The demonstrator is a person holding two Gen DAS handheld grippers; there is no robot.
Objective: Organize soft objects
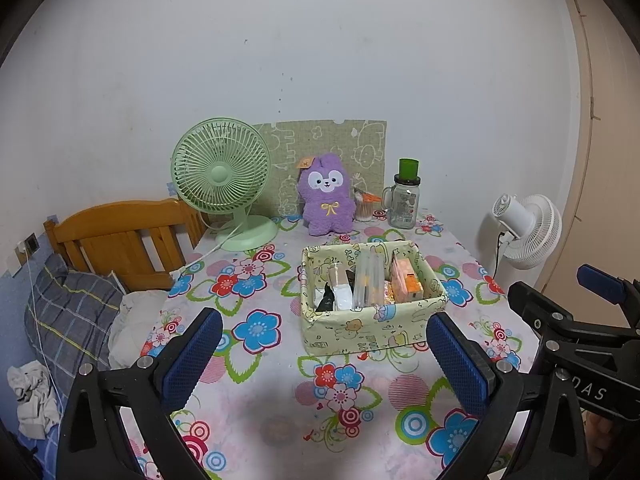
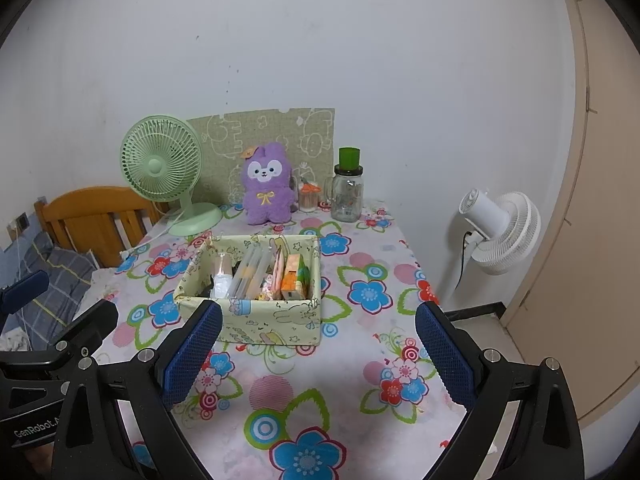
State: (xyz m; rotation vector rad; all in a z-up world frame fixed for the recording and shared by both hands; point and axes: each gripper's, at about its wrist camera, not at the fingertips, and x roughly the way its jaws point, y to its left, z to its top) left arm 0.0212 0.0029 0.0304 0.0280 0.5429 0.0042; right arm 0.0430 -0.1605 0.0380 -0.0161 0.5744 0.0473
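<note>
A purple plush rabbit (image 1: 327,197) sits upright at the back of the flowered table, also in the right wrist view (image 2: 267,186). A pale green fabric box (image 1: 372,296) holding packets and tubes stands mid-table, in front of the plush; it also shows in the right wrist view (image 2: 256,288). My left gripper (image 1: 324,348) is open and empty, hovering over the near table in front of the box. My right gripper (image 2: 318,344) is open and empty, just right of the left one, near the box's front.
A green desk fan (image 1: 222,176) stands back left. A glass jar with green lid (image 1: 404,200) and a cotton swab cup (image 1: 364,206) stand right of the plush. A white fan (image 2: 500,228) is off the table's right edge. A wooden bed frame (image 1: 120,236) is left.
</note>
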